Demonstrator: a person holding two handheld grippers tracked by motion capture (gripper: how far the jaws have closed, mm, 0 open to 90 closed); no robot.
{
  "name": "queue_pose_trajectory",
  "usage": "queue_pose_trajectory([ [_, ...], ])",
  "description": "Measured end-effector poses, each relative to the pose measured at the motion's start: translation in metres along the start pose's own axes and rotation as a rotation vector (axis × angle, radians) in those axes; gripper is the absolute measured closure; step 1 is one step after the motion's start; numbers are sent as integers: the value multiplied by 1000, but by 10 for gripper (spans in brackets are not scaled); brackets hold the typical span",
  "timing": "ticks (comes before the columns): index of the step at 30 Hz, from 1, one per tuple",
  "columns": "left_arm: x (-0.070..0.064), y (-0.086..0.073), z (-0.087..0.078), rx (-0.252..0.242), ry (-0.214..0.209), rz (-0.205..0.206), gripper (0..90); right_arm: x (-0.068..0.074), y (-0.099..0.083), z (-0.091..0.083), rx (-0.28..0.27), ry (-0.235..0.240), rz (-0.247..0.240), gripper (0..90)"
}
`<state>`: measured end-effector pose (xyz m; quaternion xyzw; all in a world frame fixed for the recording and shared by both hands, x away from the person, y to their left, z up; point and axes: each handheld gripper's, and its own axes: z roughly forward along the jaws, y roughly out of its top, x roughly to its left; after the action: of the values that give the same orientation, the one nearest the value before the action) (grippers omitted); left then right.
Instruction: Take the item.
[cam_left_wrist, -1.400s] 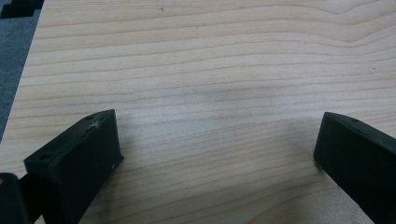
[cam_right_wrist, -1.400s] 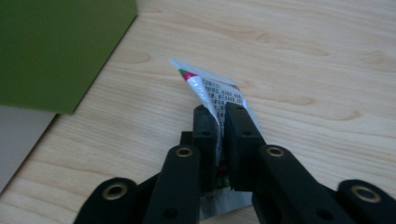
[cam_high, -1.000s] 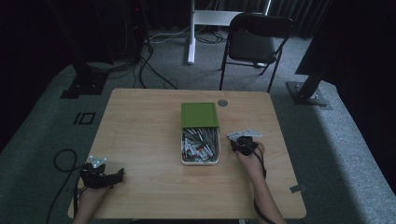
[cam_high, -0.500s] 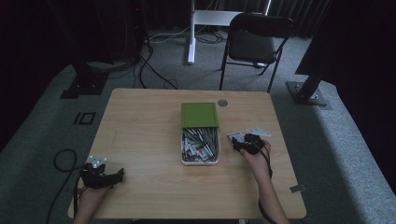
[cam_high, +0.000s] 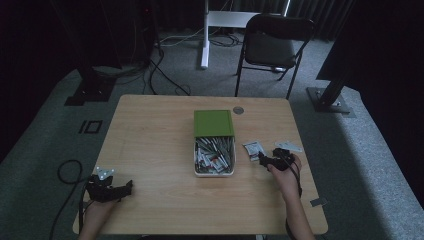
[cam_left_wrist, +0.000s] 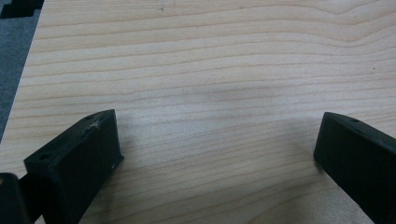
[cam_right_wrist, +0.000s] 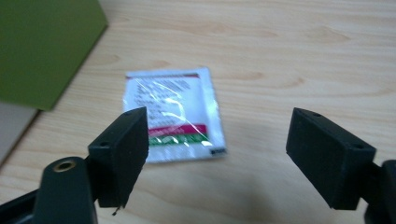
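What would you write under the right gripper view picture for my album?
Open right gripper hovering over a white sachet lying flat on the wooden table, beside a green lid.

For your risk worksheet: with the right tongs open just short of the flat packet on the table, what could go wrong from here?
1. The flat white sachet with red and green stripes lies flush on the wooden table, so the open right tongs may scrape or push it rather than grip it.
2. The sachet sits close to the green-lidded box; a push could slide it against the box.
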<state>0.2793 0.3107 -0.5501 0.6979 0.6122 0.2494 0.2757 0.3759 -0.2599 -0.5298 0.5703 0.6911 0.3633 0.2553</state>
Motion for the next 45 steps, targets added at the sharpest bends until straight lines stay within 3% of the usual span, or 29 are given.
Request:
queue_pose_trajectory([
  [13,0,0,0,1,0,1,13,-25,-17,-17,36,-64,43,183],
  [25,0,0,0,2,0,2,13,-40,-38,-35,68,-101,45,182],
  [29,0,0,0,2,0,2,13,-41,-46,-40,94,-101,79,182],
  [34,0,0,0,2,0,2,13,-40,-55,-44,120,-88,73,182],
  [45,0,0,0,1,0,2,13,-33,-67,-58,118,-114,63,182],
])
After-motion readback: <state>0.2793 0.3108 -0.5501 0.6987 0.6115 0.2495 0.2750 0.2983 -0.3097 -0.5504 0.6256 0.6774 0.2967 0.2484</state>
